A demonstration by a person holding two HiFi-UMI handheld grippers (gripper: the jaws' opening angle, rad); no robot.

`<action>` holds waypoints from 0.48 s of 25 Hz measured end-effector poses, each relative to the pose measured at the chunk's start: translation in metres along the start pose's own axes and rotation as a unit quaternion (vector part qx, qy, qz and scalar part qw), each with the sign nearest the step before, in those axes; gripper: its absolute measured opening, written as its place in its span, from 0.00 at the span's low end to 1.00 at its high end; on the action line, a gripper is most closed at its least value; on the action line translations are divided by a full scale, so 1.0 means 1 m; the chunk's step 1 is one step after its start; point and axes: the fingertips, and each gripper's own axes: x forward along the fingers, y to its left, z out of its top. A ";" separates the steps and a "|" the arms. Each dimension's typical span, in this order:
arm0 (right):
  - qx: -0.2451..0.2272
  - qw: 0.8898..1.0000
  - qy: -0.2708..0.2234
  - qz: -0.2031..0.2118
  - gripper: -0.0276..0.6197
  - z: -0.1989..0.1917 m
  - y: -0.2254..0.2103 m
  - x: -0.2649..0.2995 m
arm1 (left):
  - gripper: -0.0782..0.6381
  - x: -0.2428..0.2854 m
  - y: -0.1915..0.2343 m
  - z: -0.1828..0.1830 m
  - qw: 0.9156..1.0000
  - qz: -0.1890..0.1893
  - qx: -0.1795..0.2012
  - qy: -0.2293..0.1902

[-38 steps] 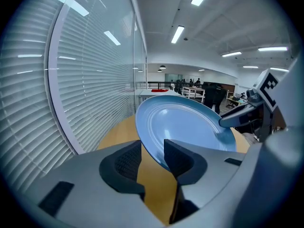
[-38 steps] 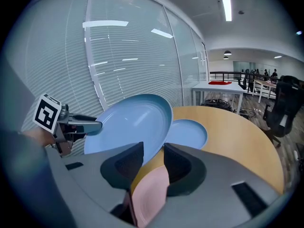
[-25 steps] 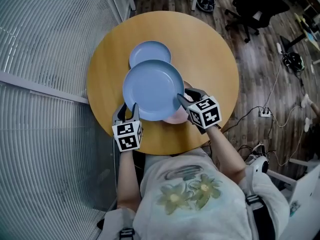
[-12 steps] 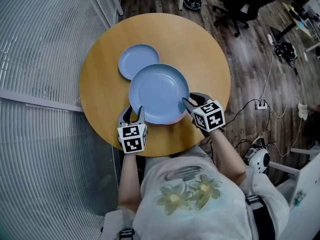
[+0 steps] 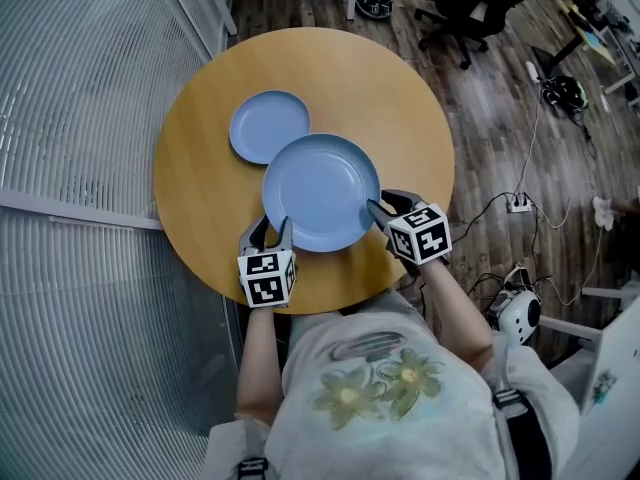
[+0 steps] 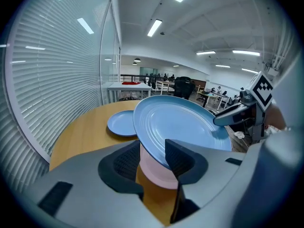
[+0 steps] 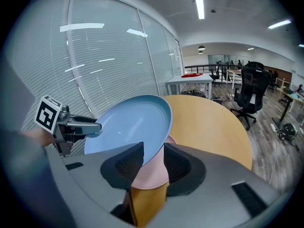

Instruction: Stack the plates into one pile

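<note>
Large blue plate (image 5: 321, 192) drawn back over pink plate (image 6: 154, 172), gripped by left tool (image 5: 274, 224) and right tool (image 5: 379, 204), wooden counter (image 5: 400, 98) beneath, blinds (image 5: 80, 118) leftward

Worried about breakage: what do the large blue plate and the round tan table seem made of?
The large blue plate: smooth, slightly glossy, soft light reflections; glazed ceramic or melamine, unclear. The round tan table: matte, even wood-tone top, possibly laminate.

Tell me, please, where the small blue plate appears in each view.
Head view: small blue plate, upper left, beyond the large blue plate.
Left gripper view: small blue plate left of centre, behind the large one's rim.
Right gripper view: not in it.
Shared landmark: the large blue plate, in all three.
</note>
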 end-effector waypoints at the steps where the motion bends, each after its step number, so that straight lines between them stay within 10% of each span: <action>1: 0.002 1.000 0.002 0.000 0.27 -0.002 -0.001 0.000 | 0.35 0.000 -0.001 -0.002 1.000 -0.003 -0.002 0.002; 12: 0.005 1.000 0.017 -0.013 0.27 -0.014 -0.009 0.001 | 0.36 0.013 -0.008 -0.012 0.999 -0.014 0.009 0.031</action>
